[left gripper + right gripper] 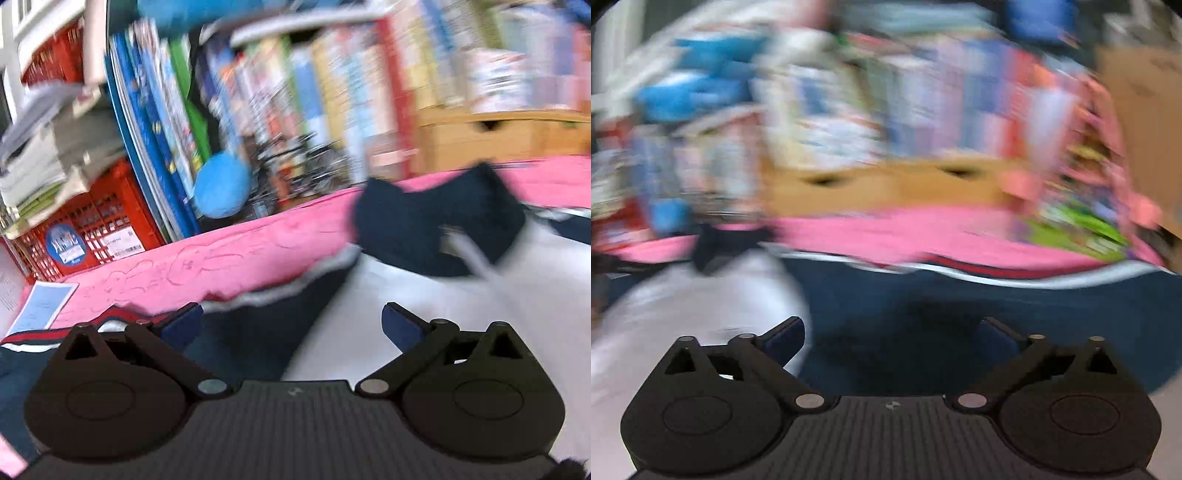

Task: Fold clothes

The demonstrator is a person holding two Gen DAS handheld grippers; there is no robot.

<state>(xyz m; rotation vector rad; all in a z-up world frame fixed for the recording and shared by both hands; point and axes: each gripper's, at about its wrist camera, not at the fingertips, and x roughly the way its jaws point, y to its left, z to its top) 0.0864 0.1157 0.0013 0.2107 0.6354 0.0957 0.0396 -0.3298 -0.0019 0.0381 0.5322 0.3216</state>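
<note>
A navy and white garment (424, 295) with red-white striped trim lies spread on a pink cover (229, 254). Its dark collar part (436, 218) is bunched at the far side. My left gripper (291, 325) hovers over the garment's near part, jaws wide apart, nothing between them. In the right wrist view, blurred by motion, the navy cloth (960, 306) with its white edge fills the middle and the white part (701, 295) lies to the left. My right gripper (892, 338) stands open above the navy cloth with nothing held.
Behind the pink cover stand a red crate (96, 221), upright books (295, 92), a blue plush toy (221, 184) and a wooden drawer box (498, 136). A sheet of paper (40, 306) lies at the left edge. Colourful packages (1078, 229) sit at the right.
</note>
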